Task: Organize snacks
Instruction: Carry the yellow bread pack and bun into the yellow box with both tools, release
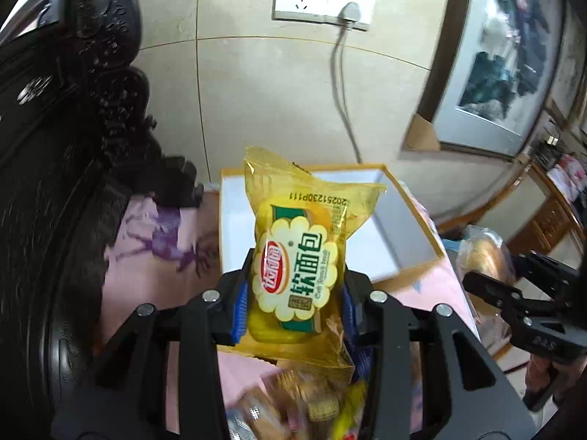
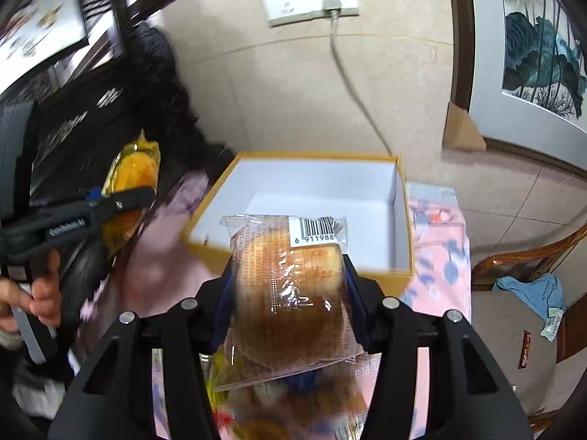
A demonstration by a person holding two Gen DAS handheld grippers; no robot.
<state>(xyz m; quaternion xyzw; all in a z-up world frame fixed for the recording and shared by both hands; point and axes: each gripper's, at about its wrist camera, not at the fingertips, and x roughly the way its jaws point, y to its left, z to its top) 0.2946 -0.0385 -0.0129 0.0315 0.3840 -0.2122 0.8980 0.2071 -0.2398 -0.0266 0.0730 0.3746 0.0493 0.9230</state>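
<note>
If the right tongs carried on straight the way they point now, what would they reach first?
Probably the open box: the right tongs, shut on the clear-wrapped bun, point at its near wall or over it into the white interior; depth is unclear.

Pink floral cloth (image 2: 440, 253) carries open box (image 2: 401, 220), loose snacks (image 1: 312, 403).

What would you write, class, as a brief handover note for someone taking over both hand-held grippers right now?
Left hand-held gripper: shut on the yellow soft-bread packet, held near the box.
Right hand-held gripper: shut on the clear-wrapped bun, over the box's front edge.
Open yellow box: on the pink cloth, looks empty.
Done: both snacks picked up.
Left: place both inside, then the loose snack pile below the grippers.
</note>
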